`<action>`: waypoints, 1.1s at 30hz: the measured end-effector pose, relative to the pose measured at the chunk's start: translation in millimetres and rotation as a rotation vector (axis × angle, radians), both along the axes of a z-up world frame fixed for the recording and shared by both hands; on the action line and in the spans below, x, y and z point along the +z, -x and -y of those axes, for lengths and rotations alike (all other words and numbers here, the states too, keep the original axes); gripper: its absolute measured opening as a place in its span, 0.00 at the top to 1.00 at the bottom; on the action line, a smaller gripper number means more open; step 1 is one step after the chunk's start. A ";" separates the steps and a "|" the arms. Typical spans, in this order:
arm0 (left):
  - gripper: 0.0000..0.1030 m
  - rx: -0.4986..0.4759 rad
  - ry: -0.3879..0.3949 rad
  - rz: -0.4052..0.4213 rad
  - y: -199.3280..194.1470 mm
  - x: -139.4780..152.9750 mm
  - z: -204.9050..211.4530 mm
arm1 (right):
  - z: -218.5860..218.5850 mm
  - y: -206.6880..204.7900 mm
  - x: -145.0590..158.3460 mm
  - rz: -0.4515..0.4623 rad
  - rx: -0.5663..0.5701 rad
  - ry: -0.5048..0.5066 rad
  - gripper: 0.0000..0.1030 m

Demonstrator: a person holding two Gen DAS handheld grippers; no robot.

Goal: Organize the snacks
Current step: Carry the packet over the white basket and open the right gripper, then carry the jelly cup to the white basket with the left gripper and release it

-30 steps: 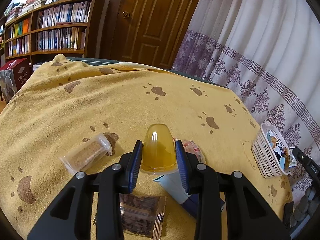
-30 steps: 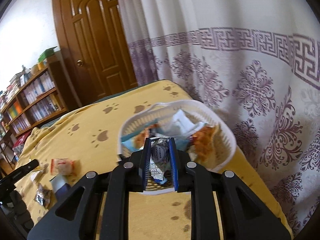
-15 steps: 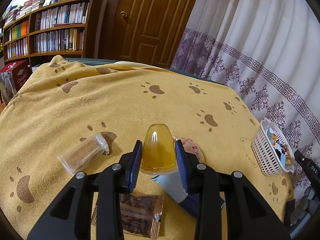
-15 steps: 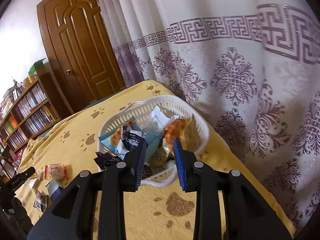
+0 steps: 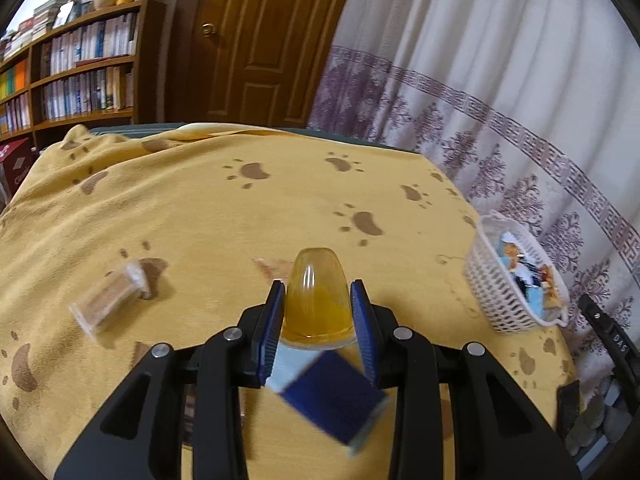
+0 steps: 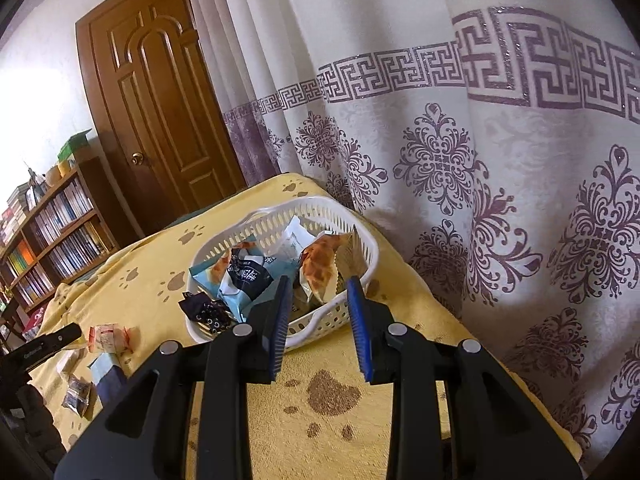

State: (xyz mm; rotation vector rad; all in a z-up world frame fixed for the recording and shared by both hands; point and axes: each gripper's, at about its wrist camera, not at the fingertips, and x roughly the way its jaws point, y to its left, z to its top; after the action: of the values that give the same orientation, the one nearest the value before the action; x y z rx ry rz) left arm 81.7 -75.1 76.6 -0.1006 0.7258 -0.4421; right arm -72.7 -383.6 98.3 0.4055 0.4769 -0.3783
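Observation:
My left gripper [image 5: 318, 308] is shut on a yellow jelly cup [image 5: 316, 300] and holds it above the yellow paw-print cloth [image 5: 224, 216]. A blue and pale-blue packet [image 5: 328, 392] lies under it. A clear-wrapped biscuit bar [image 5: 110, 300] lies to the left. My right gripper [image 6: 320, 316] is open and empty, just in front of the white basket [image 6: 360, 240], which holds several snack packets [image 6: 248, 276]. A dark wrapper [image 6: 204, 308] hangs over the basket's near-left rim. The basket also shows at the right in the left wrist view [image 5: 492, 300].
Loose snacks lie on the cloth left of the basket: a red-and-white packet [image 6: 110, 336] and a small dark packet [image 6: 78, 394]. A patterned curtain [image 6: 480, 160] hangs right behind the basket. A bookshelf [image 5: 76, 72] and a wooden door [image 5: 260, 40] stand beyond the table.
My right gripper let go of the blue-and-white packet into the basket, opened and drew back. My left gripper rose and swung to the right with the jelly cup.

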 end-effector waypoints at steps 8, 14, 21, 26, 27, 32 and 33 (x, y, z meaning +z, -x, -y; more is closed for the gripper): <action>0.67 -0.117 -0.039 0.055 17.6 21.9 59.5 | 6.8 8.2 -8.6 0.015 0.011 -0.034 0.71; 0.67 -0.209 -0.068 0.078 29.3 29.4 109.1 | 11.1 16.4 -12.7 0.030 0.000 -0.035 0.66; 0.67 -0.306 -0.084 0.129 46.3 43.1 157.2 | 15.4 19.7 -21.2 0.036 0.009 -0.058 0.66; 0.66 -0.263 -0.097 0.118 36.7 40.4 160.5 | 19.2 21.2 -25.9 0.049 0.016 -0.093 0.66; 0.64 -0.240 -0.100 0.101 30.5 37.0 158.1 | 20.4 21.0 -26.7 0.050 0.018 -0.101 0.63; 0.41 -0.171 -0.064 0.015 7.2 16.1 141.2 | 23.2 22.3 -27.2 0.066 0.022 -0.121 0.60; 0.39 -0.172 -0.060 0.009 4.6 10.7 140.5 | 23.3 21.9 -27.6 0.066 0.027 -0.126 0.60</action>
State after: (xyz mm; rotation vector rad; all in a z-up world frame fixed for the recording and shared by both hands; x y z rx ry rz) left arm 77.1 -215.7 87.3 0.0205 0.7413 -0.5839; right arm -94.7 -406.9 70.7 0.5315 0.4426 -0.3091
